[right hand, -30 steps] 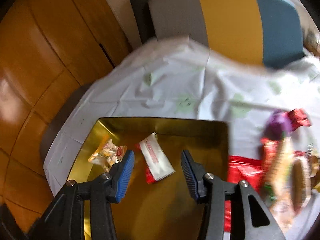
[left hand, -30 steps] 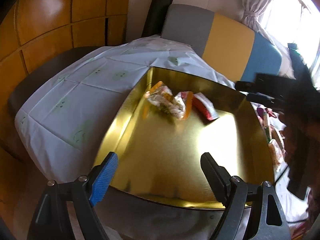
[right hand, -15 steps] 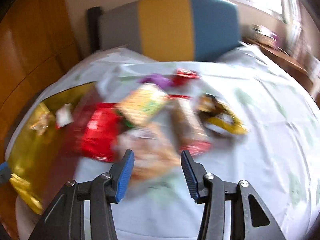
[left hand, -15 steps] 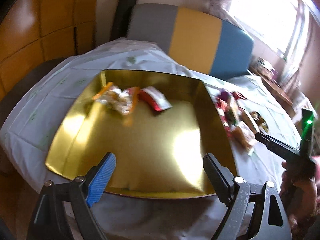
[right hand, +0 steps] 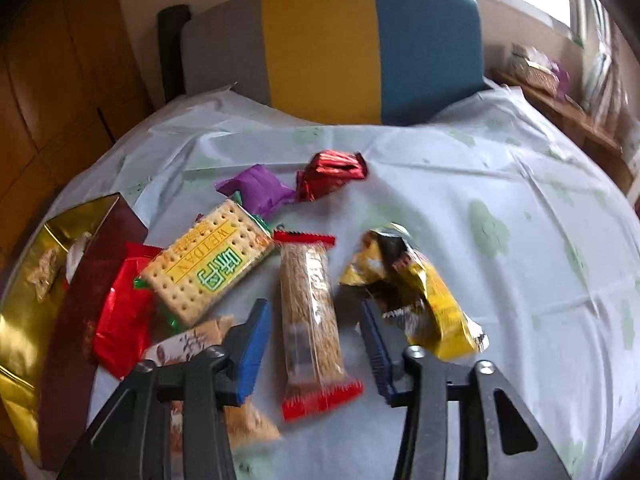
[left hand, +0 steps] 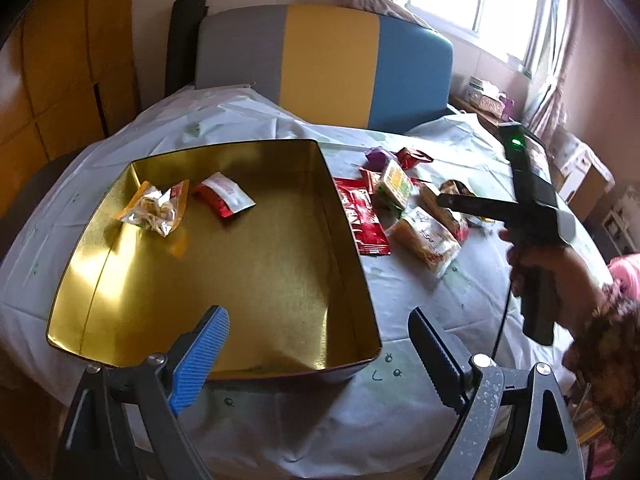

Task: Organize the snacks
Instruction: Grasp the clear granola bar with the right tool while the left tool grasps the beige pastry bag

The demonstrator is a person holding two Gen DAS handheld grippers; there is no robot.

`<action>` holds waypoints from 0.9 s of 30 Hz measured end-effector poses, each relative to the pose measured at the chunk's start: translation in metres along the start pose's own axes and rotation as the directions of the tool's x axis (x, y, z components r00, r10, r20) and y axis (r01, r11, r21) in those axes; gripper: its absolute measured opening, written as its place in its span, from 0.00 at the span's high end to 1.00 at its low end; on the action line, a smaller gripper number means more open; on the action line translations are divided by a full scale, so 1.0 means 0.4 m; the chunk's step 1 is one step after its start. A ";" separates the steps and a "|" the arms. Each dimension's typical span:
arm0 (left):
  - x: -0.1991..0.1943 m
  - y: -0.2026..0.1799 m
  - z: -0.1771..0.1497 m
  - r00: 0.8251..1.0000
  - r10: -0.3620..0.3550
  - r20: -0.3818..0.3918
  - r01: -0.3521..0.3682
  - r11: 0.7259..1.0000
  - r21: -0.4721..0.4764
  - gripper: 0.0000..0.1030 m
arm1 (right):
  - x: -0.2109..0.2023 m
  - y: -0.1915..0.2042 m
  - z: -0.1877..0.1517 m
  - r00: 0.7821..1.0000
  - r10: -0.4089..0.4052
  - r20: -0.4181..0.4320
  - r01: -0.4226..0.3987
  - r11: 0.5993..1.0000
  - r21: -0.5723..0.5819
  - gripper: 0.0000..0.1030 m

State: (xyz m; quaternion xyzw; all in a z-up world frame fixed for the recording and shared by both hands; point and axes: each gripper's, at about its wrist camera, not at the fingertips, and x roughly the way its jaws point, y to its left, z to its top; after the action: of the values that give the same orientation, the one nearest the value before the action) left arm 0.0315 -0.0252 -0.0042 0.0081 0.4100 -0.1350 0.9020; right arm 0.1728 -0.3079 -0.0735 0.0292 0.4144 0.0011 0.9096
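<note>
A gold tin (left hand: 352, 256) sits on the white tablecloth and holds an orange-edged snack bag (left hand: 154, 206) and a red-and-white packet (left hand: 224, 196). My left gripper (left hand: 316, 334) is open and empty over the tin's near right corner. My right gripper (right hand: 314, 318) is open above a clear sesame bar with red ends (right hand: 310, 312), fingers on either side of it, apart from it. Around it lie a cracker pack (right hand: 210, 266), a red packet (right hand: 120, 316), a yellow wrapper (right hand: 416, 288), a purple candy (right hand: 256, 190) and a red foil candy (right hand: 332, 172). The right gripper also shows in the left wrist view (left hand: 444, 200).
A grey, yellow and blue chair back (left hand: 328, 64) stands behind the table. Wooden cabinets (left hand: 52, 76) are at the left. A side shelf with boxes (right hand: 536, 72) stands under the window at the right. The tin's dark red outer wall (right hand: 88, 292) borders the snack pile.
My right gripper has swung from above the tin to the snack pile and lowered over the sesame bar. My left gripper's view has shifted right, from the tin's left part to its near right corner.
</note>
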 end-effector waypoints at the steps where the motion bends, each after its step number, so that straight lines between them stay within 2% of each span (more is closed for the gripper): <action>1: 0.002 -0.003 0.001 1.000 0.001 -0.002 -0.001 1.000 0.005 0.10 | 0.013 0.006 0.003 1.000 0.001 -0.011 -0.001 1.000 -0.019 0.63; 4: 0.008 -0.012 0.004 1.000 -0.005 -0.009 0.005 1.000 0.015 0.10 | 0.042 0.014 -0.004 0.998 0.030 -0.059 -0.033 0.998 -0.047 0.70; 6: 0.011 -0.019 0.012 1.000 -0.012 -0.013 0.012 1.000 0.015 0.10 | 0.042 0.013 -0.013 0.998 0.022 -0.060 -0.026 0.998 -0.063 0.70; 9: 0.016 -0.036 0.032 0.999 -0.041 -0.018 0.041 0.999 0.016 0.10 | 0.028 -0.028 -0.029 0.997 0.053 -0.061 -0.053 0.999 0.005 0.70; 14: 0.030 -0.098 0.071 0.997 -0.079 -0.025 0.080 0.995 0.061 0.07 | -0.017 -0.094 -0.076 0.998 0.048 -0.048 -0.046 0.998 0.052 0.70; 19: 0.079 -0.179 0.117 0.988 -0.135 -0.078 0.141 0.987 0.076 0.05 | -0.057 -0.119 -0.129 1.000 -0.016 -0.008 0.016 1.000 0.011 0.70; 22: 0.134 -0.217 0.148 0.977 -0.162 -0.141 0.170 0.984 0.048 0.05 | -0.068 -0.142 -0.145 1.000 0.004 0.022 -0.005 0.999 0.050 0.70; 27: 0.226 -0.260 0.185 0.969 -0.124 -0.212 0.126 0.992 -0.002 0.05 | -0.053 -0.160 -0.156 0.999 0.002 0.042 -0.006 0.996 0.090 0.70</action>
State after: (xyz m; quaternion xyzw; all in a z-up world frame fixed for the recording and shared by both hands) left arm 0.1168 -0.1560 -0.0120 0.0016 0.5027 -0.1921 0.8428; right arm 0.1102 -0.3689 -0.1018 0.0713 0.3947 -0.0164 0.9159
